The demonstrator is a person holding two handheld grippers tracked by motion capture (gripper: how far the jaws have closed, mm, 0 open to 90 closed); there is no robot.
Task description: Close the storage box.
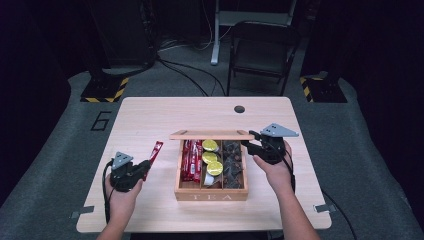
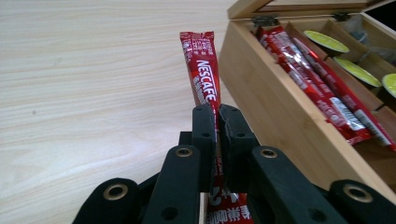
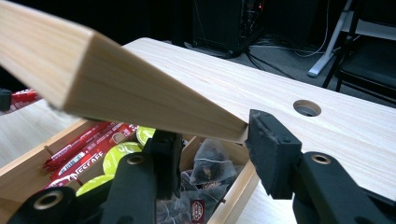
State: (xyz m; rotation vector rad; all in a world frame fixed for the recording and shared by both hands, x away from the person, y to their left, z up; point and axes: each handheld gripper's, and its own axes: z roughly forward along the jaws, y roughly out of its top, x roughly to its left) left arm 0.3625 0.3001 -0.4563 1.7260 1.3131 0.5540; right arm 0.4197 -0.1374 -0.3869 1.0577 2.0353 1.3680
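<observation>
1. Nescafé stick [image 2: 201,77]: red sachet pinched between the jaws of the left gripper [image 1: 134,172], jaws closed down narrow on its lower part. It sits left of the tea box [image 1: 211,195], tip pointing up and away from the person, tilted toward the box.
2. In the left gripper view the stick's tip is near the box's left wall but apart from it. Bare surface [image 1: 150,112] lies open to the left and beyond.
3. Box: wooden, "TEA" on the front wall, three compartments. Left one holds more red sticks [image 1: 192,161], middle one holds yellow-green capsules [image 1: 211,157], right one holds dark tea bags [image 1: 233,162].
4. Lid [image 1: 210,134]: raised, hinged at the far edge, seen nearly edge-on from the high view.
5. Right gripper [image 1: 254,143]: jaws spread fairly wide, straddling the lid's right end. In the right gripper view the right jaw pad meets the lid's corner, while the left jaw is below the lid's underside; can't tell whether it touches.
6. Room: right of the box the surface is bare out to its edge. A round cable hole [image 1: 239,108] sits near the far edge, well apart from the box.
</observation>
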